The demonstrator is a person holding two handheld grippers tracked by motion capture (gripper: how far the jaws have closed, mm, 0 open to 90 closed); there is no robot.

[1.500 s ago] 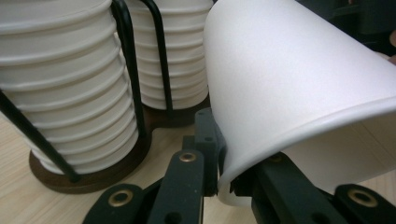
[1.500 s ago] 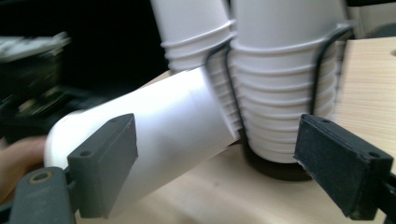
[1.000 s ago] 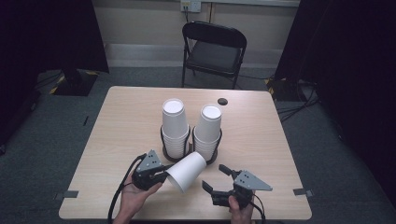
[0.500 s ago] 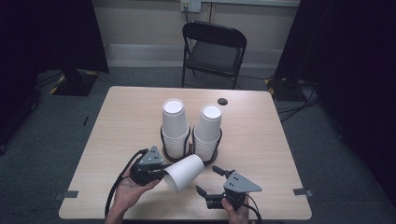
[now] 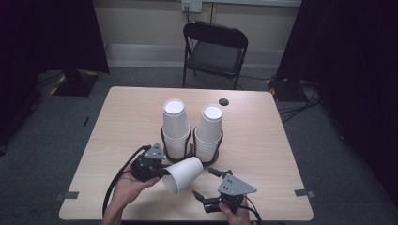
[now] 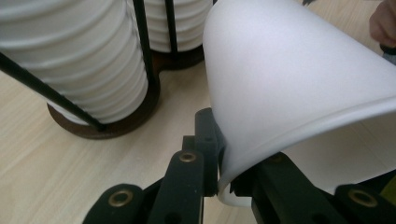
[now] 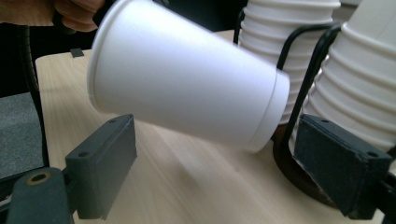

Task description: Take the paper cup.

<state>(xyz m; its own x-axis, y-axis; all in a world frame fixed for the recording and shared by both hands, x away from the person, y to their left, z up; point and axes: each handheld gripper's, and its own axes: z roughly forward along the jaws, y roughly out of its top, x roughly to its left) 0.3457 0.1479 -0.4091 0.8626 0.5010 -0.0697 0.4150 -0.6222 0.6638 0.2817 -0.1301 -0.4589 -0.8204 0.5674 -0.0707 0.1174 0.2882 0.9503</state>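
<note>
A single white foam cup (image 5: 183, 174) lies tilted above the table's front, its mouth towards the near edge. My left gripper (image 5: 159, 172) is shut on its rim; in the left gripper view the jaws pinch the cup (image 6: 299, 84) wall at the lip, at the left gripper (image 6: 219, 158). My right gripper (image 5: 205, 183) stands open just right of the cup, apart from it. In the right gripper view the cup (image 7: 187, 88) hangs above and between the two pads (image 7: 105, 158) of the right gripper (image 7: 224, 163), touching neither.
Two tall stacks of white cups (image 5: 174, 124) (image 5: 209, 129) stand upside down in a black wire holder (image 5: 190, 152) mid-table, just behind both grippers. A small black disc (image 5: 223, 101) lies at the far edge of the table (image 5: 281, 140). A black folding chair (image 5: 213, 51) stands behind.
My right gripper has edged a little to the left, nearer the cup. The left gripper and the cup have hardly moved.
</note>
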